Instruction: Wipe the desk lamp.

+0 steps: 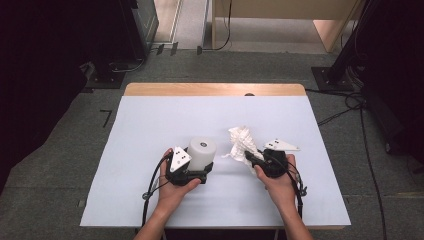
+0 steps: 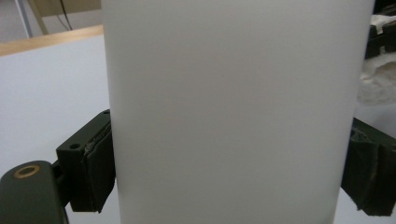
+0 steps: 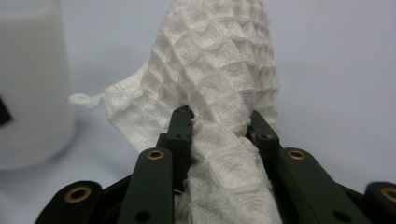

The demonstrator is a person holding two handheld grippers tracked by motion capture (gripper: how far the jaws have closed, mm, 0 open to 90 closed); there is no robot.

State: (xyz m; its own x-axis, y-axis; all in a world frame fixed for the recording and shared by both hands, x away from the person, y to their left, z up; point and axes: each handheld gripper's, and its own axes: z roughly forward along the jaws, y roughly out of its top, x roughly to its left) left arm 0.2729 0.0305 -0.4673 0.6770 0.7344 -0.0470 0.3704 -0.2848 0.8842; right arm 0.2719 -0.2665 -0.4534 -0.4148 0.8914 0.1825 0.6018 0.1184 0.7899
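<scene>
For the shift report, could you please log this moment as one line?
left tongs: shut on white cylinder | right tongs: shut on waffle cloth | cylinder upright on table | cloth bunched, beside cylinder

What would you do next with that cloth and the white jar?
Probably bring the cloth over against the jar to wipe it. The right tongs are pinched on the cloth, the left tongs clamp the jar upright on the table, and a gap separates them.
</scene>
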